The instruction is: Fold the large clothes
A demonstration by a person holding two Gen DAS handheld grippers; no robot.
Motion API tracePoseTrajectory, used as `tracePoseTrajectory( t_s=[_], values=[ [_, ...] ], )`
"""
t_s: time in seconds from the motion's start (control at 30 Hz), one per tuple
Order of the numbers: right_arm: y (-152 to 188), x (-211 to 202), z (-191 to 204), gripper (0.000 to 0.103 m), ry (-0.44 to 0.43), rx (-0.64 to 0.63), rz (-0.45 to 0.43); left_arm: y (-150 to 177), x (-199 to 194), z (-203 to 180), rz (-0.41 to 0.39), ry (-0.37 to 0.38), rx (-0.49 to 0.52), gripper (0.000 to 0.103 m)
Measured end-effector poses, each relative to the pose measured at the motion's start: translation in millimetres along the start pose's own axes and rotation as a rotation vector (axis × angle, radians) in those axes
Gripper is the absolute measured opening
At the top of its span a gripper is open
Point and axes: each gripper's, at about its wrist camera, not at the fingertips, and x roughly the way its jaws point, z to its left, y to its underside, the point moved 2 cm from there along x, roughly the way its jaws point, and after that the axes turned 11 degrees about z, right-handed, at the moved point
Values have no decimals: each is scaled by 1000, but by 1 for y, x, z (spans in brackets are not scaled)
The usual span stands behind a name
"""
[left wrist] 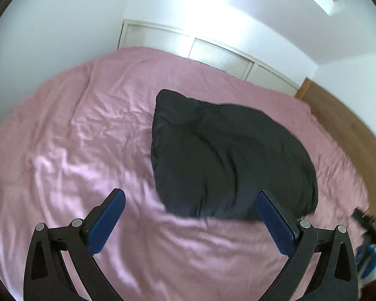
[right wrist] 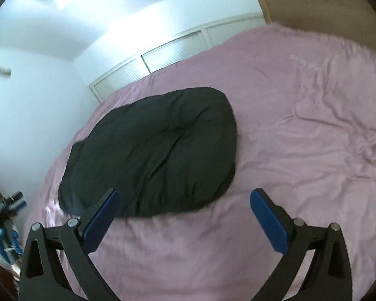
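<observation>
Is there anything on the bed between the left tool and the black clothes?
No, only pink bedsheet lies between the open left tool and the black garment, seen in the left wrist view.

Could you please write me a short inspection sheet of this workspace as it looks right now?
Surface: bed with a wrinkled pink sheet.
Job's things: black garment, bundled in a compact puffy shape, lying on the sheet.
Clutter: blurred blue and dark items beside the bed, too blurred to identify.
Grippers: left gripper and right gripper both open, holding nothing, above the sheet near the garment's near edge.
Cables: nothing seen.
Surroundings: white walls, white louvered closet doors, brown floor.
</observation>
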Motion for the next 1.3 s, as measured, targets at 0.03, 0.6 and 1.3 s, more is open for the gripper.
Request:
tracePoseTrajectory(
  t_s=[0.03, 0.6, 1.3],
  values=[
    [11, -9, 13, 103, 24, -30, -15, 10, -5, -7, -14, -38, 12, 102],
    [124, -167, 119, 103, 148, -279, -179, 153, -95, -93, -180, -228, 88, 102],
    [170, -221, 148, 103, 181, -328, -254, 198, -130, -122, -234, -206, 168, 102]
  ],
)
